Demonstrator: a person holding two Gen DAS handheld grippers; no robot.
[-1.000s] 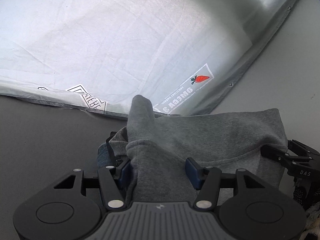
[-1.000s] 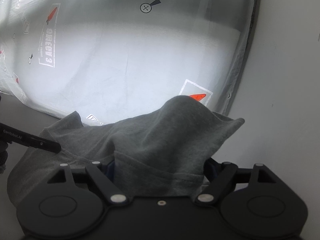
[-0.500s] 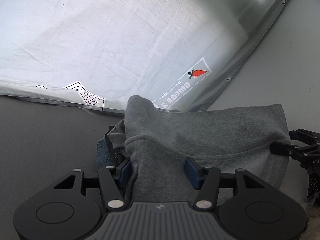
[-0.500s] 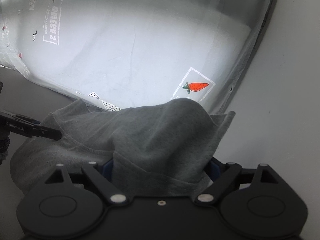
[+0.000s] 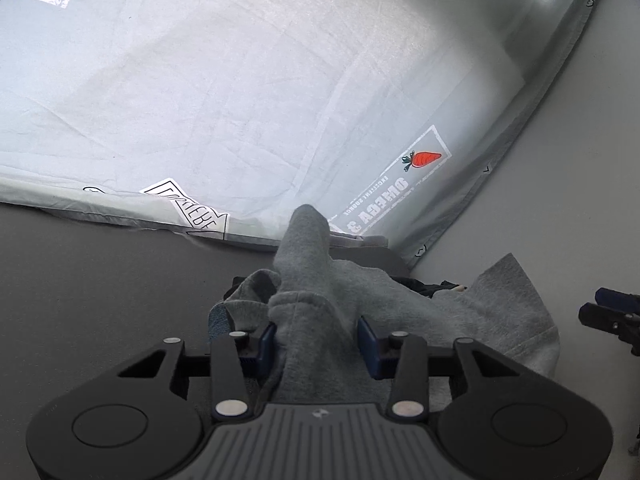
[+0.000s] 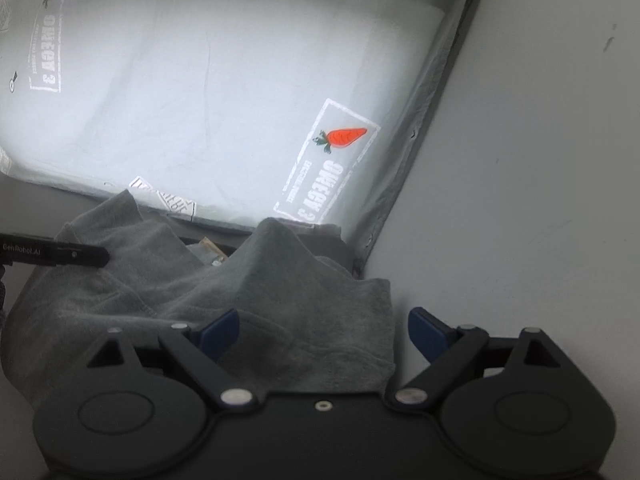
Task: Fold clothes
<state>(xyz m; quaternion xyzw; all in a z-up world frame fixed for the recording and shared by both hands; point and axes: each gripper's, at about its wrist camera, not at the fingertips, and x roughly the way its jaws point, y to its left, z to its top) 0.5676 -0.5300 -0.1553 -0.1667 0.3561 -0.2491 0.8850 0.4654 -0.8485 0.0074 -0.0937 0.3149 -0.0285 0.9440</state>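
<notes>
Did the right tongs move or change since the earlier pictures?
Yes. The right tongs have opened, letting go of the grey knitted garment. Their view has advanced toward the orange carrot print on the pale bedsheet.

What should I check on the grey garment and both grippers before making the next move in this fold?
1. Left gripper shut on the grey garment: ok.
2. Right gripper holding cloth: not ok, jaws spread wide, cloth lies loose between them.
3. Garment lying flat: not ok, it is bunched with peaks.
4. Printed sheet ahead free of the garment: ok.
5. Dark items under the garment clear of the fold: cannot tell.
</notes>
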